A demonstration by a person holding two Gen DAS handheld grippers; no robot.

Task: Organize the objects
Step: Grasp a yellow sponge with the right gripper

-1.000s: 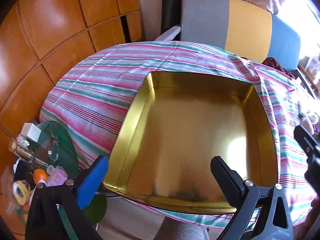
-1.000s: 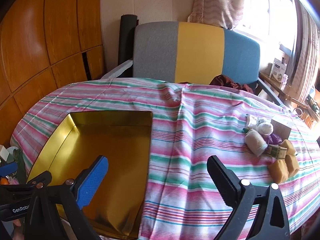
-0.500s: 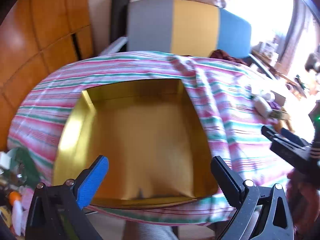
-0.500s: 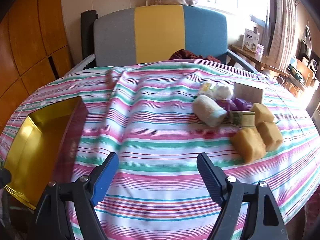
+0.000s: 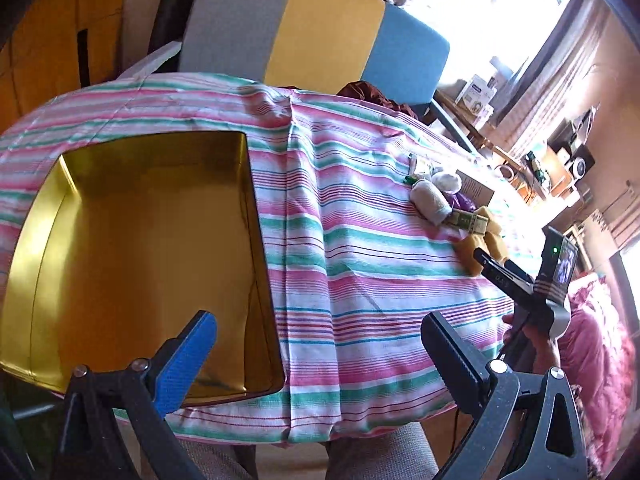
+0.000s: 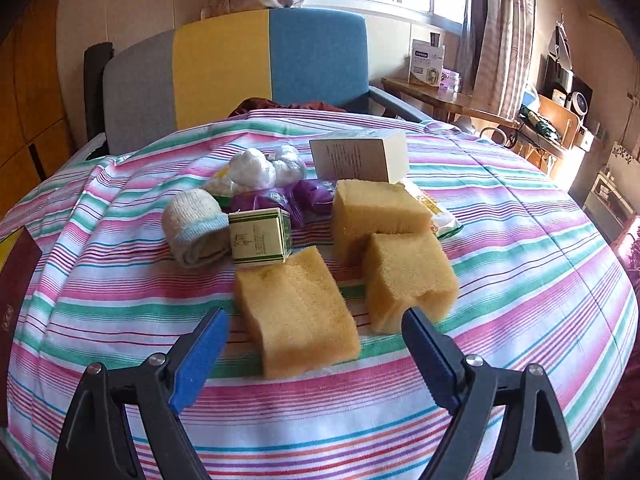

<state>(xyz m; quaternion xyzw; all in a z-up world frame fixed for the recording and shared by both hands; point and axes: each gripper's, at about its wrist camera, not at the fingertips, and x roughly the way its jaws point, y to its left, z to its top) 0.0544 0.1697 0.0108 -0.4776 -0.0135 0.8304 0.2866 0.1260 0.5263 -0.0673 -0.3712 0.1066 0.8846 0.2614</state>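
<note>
A gold tin box [image 5: 132, 256] lies open and empty at the left of the striped tablecloth [image 5: 380, 264]. A pile of objects sits at the right: three yellow sponges, the nearest [image 6: 296, 312] just ahead of my right gripper [image 6: 314, 330], which is open and empty. Behind it are a second sponge [image 6: 408, 280], a third sponge [image 6: 376, 212], a small green-and-cream box [image 6: 260, 242], a rolled sock [image 6: 194, 228], purple wrappers [image 6: 280, 200], white bundles [image 6: 256, 172] and a white carton [image 6: 360, 156]. My left gripper [image 5: 320, 340] is open and empty at the table's near edge, beside the tin.
A grey, yellow and blue chair [image 6: 236, 72] stands behind the table. A wooden side table [image 6: 440, 100] with boxes is at the back right by the window. My right gripper and the hand holding it show in the left wrist view [image 5: 516, 280].
Both grippers have swung to the right. The right gripper has moved up close to the pile of sponges; the left now looks over the tin's right edge and the cloth.
</note>
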